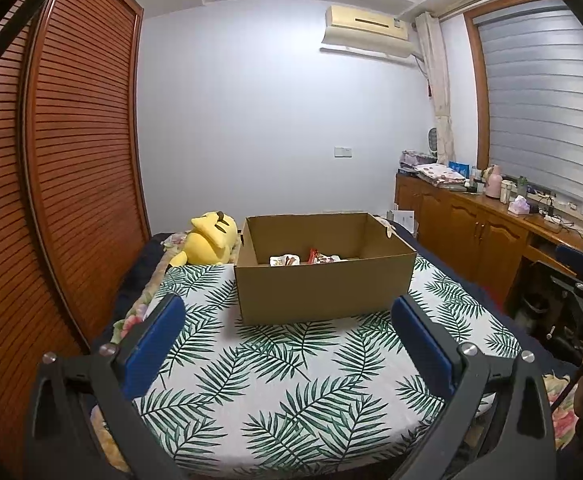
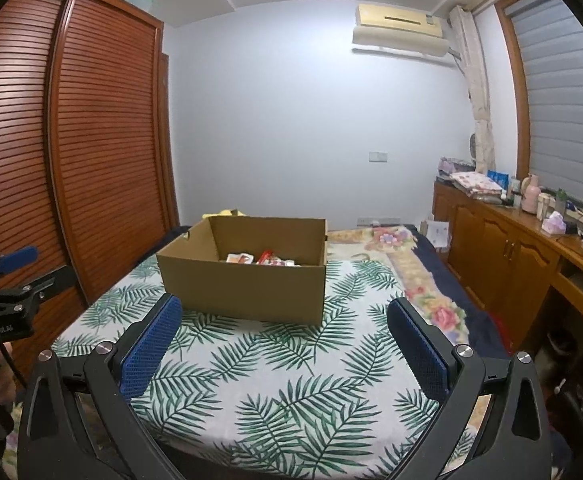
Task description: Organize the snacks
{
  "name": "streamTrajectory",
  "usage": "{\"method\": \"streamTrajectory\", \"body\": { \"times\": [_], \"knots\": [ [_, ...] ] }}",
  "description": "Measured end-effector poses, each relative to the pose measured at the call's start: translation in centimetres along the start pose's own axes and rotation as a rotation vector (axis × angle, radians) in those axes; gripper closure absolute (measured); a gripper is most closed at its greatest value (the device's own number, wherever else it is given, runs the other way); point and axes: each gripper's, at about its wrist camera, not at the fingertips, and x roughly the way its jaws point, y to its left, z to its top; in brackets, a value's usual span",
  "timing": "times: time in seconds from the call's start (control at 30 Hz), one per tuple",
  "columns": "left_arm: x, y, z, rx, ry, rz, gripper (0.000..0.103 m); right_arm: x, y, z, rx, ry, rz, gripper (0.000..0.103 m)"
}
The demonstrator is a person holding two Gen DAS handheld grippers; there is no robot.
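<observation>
An open cardboard box stands on the leaf-print cloth covering the bed. Inside it lie several snack packets, white and red, only partly visible over the near wall. My left gripper hangs open in front of the box, nothing between its blue pads. My right gripper is also open and holds nothing, a little back from the box's near right corner. The left gripper's tool shows at the left edge of the right wrist view, its finger blue.
A yellow plush toy lies left of the box. A slatted wooden wardrobe runs along the left. A wooden cabinet counter with bottles and cloths lines the right wall. A floral blanket lies right of the cloth.
</observation>
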Motion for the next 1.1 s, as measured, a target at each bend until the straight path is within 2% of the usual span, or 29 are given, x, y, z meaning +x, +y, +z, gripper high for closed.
{"method": "streamTrajectory", "body": {
  "times": [1.1],
  "knots": [
    [0.5, 0.7, -1.1, -0.011, 0.02, 0.025, 0.0, -0.2, -0.2, -0.3, 0.003, -0.008, -0.012, 0.0]
  ]
}}
